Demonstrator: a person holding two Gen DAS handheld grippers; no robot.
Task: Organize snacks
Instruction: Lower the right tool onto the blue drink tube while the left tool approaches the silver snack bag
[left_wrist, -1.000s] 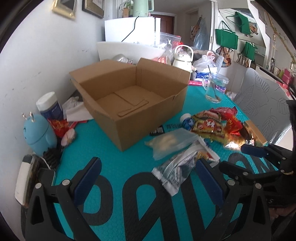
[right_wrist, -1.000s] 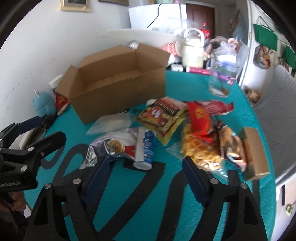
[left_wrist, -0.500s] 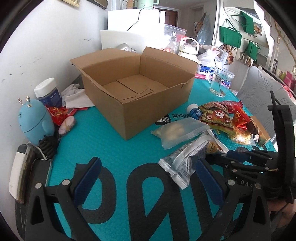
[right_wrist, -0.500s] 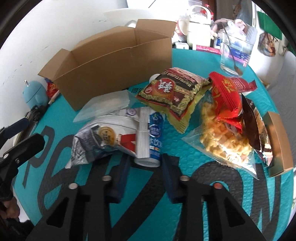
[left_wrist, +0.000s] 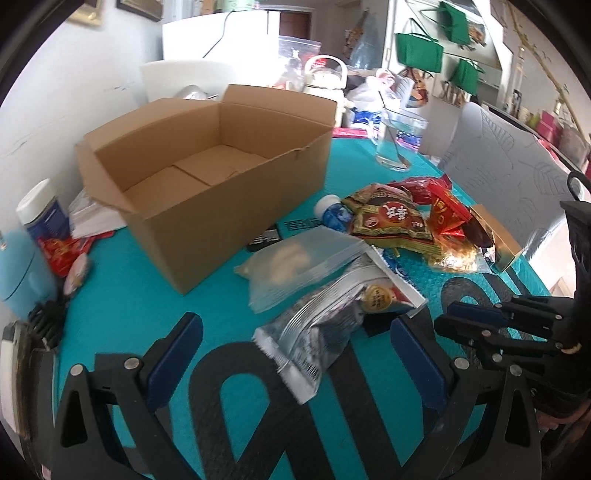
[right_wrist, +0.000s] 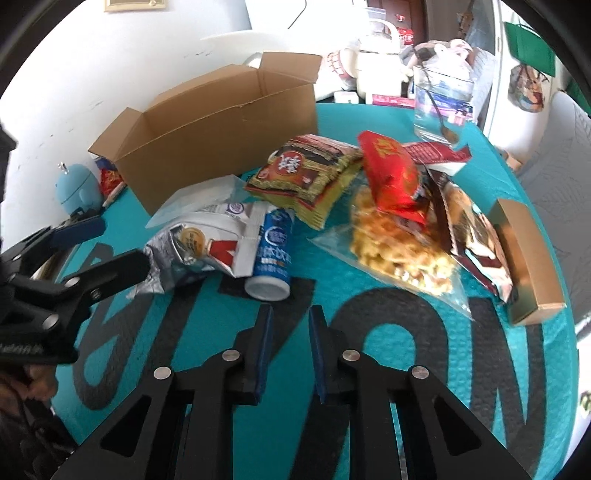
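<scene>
We see a teal table (right_wrist: 369, 369) with large dark letters on it. At its far side, against the white wall, stands an open cardboard box (left_wrist: 207, 177), its floor bare. The snacks lie in a heap on the table beside the box, none inside it: a clear bag (right_wrist: 399, 258) of yellow puffs, a brown-and-yellow packet (right_wrist: 306, 173), a red packet (right_wrist: 391, 173) on top of the puffs, a frosted pouch (left_wrist: 295, 262) just in front of the box, and a silver packet (left_wrist: 325, 325) nearest us. A blue bottle (right_wrist: 273, 251) lies on its side against the silver packet, cap towards us, and a gold carton (right_wrist: 524, 258) sits at the heap's right edge. A glass (right_wrist: 439, 107) with a spoon stands further back.

Our left gripper (left_wrist: 291, 365) is spread wide, with the near end of the silver packet between its fingers, though the pads seem not to press it; the blur makes this hard to confirm. Our right gripper (right_wrist: 290, 350) is drawn nearly together with nothing held, just short of the bottle's cap.
</scene>
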